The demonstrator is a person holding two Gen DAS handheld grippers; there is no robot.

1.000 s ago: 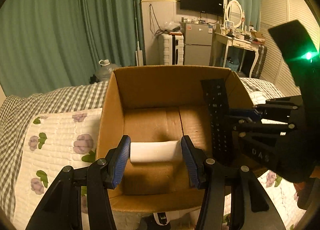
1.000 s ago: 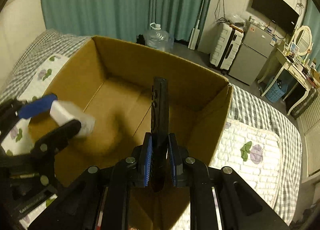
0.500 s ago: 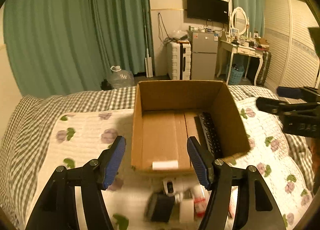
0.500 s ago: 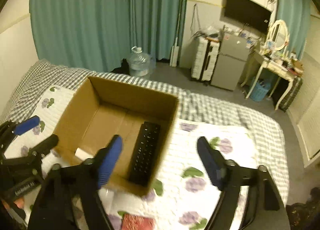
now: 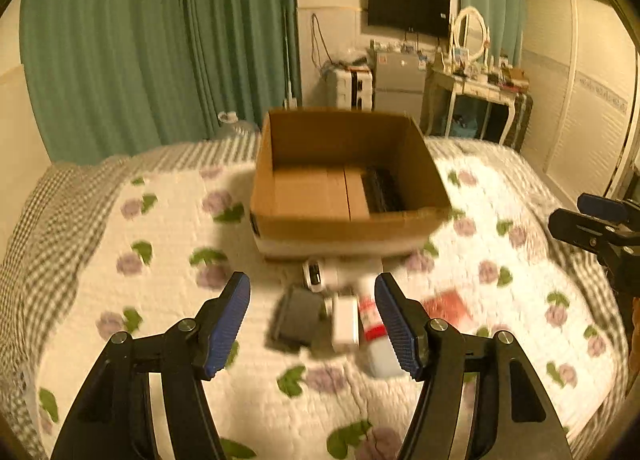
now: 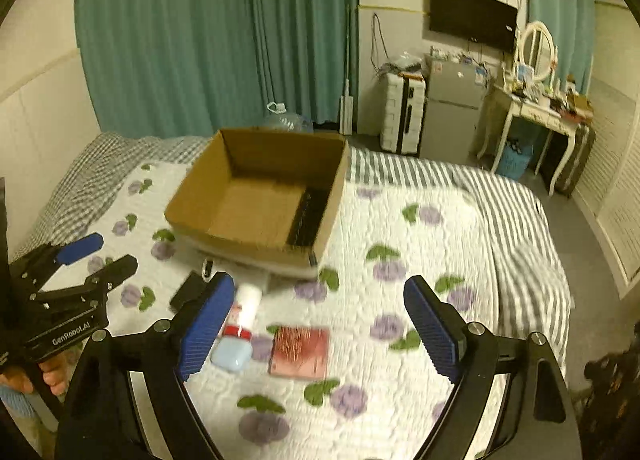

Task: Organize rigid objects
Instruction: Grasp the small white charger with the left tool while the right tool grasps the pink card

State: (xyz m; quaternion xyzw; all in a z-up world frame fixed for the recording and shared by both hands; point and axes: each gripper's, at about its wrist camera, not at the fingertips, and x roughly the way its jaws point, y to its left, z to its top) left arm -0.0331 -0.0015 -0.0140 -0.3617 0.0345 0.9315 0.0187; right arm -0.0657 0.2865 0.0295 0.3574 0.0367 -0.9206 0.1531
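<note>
An open cardboard box (image 5: pixel 344 224) (image 6: pixel 240 236) stands on the bed with a black remote (image 5: pixel 382 190) (image 6: pixel 310 216) lying along its right side. In front of it lie several small items: a dark grey case (image 5: pixel 298 316) (image 6: pixel 188 292), a white block (image 5: pixel 346 320), a white bottle with a red label (image 6: pixel 244 310) (image 5: pixel 370 318), a pale blue case (image 6: pixel 232 354) and a red flat pack (image 6: pixel 300 352) (image 5: pixel 448 306). My left gripper (image 5: pixel 312 324) is open and empty above these items. My right gripper (image 6: pixel 320 324) is open and empty above the red pack.
The bed has a white flowered quilt (image 6: pixel 400 300) over a checked blanket (image 5: pixel 44 228). Behind the bed are green curtains (image 5: pixel 160 40), a water jug (image 6: pixel 288 120), a suitcase (image 6: pixel 402 116), a small fridge (image 6: pixel 452 108) and a dressing table (image 6: pixel 532 112).
Both grippers let go of their loads in the box, opened and drew back. The white block and remote lie in the box; loose items on the quilt came into view.
</note>
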